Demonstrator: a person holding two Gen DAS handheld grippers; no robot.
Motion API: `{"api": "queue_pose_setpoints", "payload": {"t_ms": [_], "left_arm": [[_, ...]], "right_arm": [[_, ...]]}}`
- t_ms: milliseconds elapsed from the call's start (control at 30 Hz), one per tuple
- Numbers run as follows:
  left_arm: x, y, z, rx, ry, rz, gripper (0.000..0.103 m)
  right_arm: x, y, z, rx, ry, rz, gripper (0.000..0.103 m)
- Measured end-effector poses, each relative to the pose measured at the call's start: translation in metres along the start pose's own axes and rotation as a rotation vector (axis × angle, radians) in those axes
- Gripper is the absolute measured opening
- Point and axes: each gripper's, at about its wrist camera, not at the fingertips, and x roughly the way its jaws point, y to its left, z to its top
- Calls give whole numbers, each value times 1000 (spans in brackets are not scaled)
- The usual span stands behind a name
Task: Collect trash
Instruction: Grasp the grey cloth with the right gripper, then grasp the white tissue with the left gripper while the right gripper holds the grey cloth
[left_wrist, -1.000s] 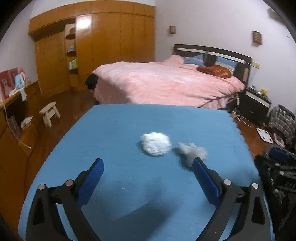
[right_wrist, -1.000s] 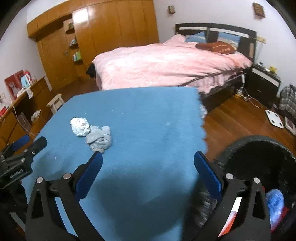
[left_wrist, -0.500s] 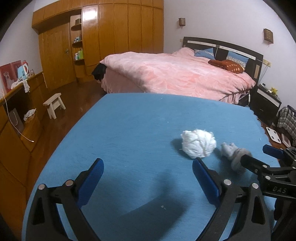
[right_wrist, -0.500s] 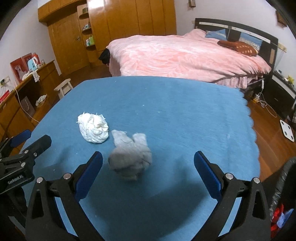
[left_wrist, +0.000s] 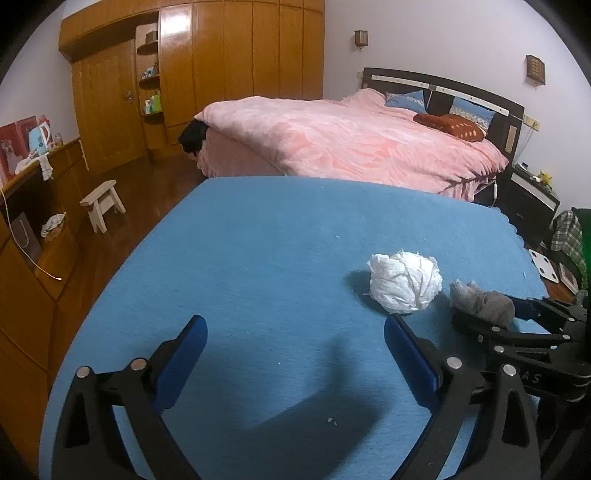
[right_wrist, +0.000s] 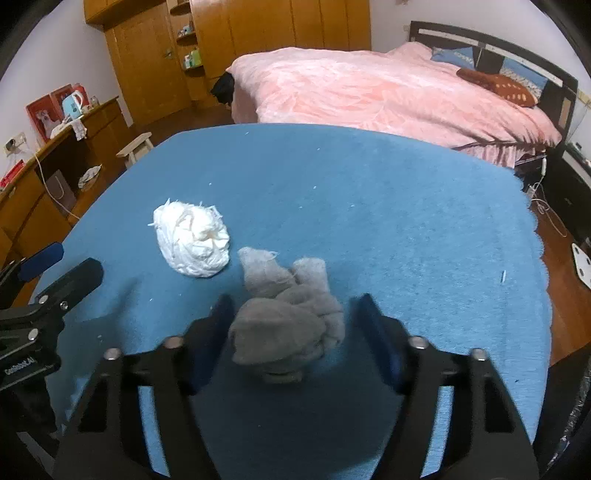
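A grey crumpled wad (right_wrist: 291, 314) lies on the blue table (right_wrist: 388, 221). My right gripper (right_wrist: 295, 332) has its jaws around it, partly closed, with a small gap on each side. The wad also shows in the left wrist view (left_wrist: 484, 301) with the right gripper (left_wrist: 524, 328) behind it. A white crumpled paper ball (right_wrist: 192, 240) lies just left of the grey wad, and it shows in the left wrist view (left_wrist: 406, 282). My left gripper (left_wrist: 295, 354) is open and empty, near and to the left of the white ball.
A pink bed (left_wrist: 351, 140) stands beyond the table. The table's scalloped right edge (right_wrist: 543, 258) drops to a wooden floor. A dark bin rim (right_wrist: 580, 406) shows at the lower right. A wooden stool (left_wrist: 103, 203) and a sideboard (left_wrist: 33, 236) stand at left.
My right gripper has moved forward over the grey wad and its jaws have narrowed around it. My left gripper has shifted slightly; the white ball now sits nearer its right finger.
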Motion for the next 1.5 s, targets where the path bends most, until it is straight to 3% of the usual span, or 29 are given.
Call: {"api": "queue_pose_setpoints", "payload": {"t_ms": [133,667,800,967,1133,1233,1267,1500], "left_arm": [[1,-3,2,4,-1,-8,95],[41,-63,27,64,32,-78,95],[58,-72,28,79,74,-71,95],[81,-72,24,72,180,-69,92],[79,-71,23,74,171,-57,77],[76,-73,24,90,153,-63,48],[75,-75,25,97,149,-63,43],[67,-79,28,117,115,-59,37]], "right_arm": [[-3,-1,-1,2,6,23,46],[-23,-63,8,90,-49,-59,46],[-23,-73,5,106,-48,-63,46],[-21,-78,2,117,-47,-60,46],[-17,-77,0,119,-39,-56,46],[-14,-74,-3,105,-26,-58,46],[-14,-73,-4,101,-21,-58,46],[-28,-73,-4,96,-42,-60,46]]}}
